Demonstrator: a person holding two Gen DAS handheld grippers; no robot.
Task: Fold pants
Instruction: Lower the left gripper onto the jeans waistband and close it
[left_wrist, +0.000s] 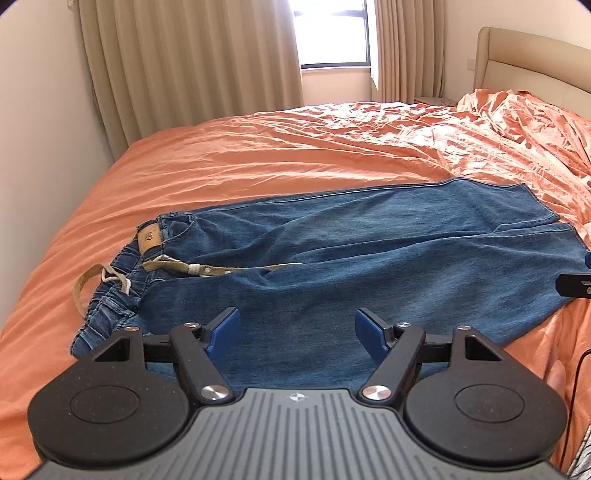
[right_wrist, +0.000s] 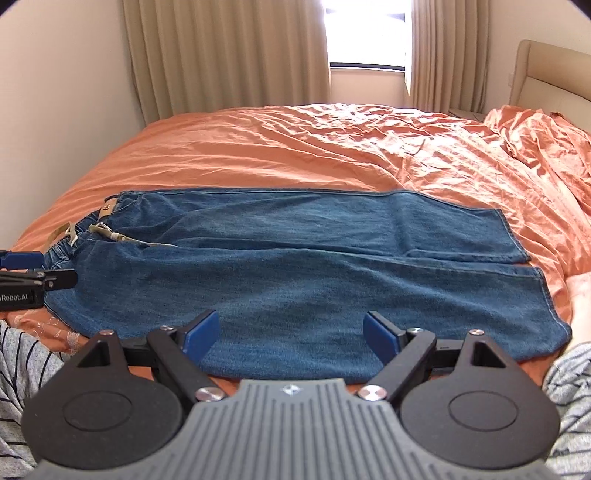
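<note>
Flat on orange bed (left_wrist: 258, 158), unfolded jeans (left_wrist: 332, 258)

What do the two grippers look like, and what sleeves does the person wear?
Both the left gripper and the right gripper have black linkage arms with silver screws, two round black discs, a ribbed grey body with a small emblem, and blue pads on the fingertips. White lettering marks the left gripper's side in the right wrist view. A thin black cable runs nearby. The sleeves are grey with dark stripes.

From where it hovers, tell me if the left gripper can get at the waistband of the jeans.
Probably yes: the left gripper is open above the jeans, and the waistband lies uncovered just to its left, with nothing between.
</note>
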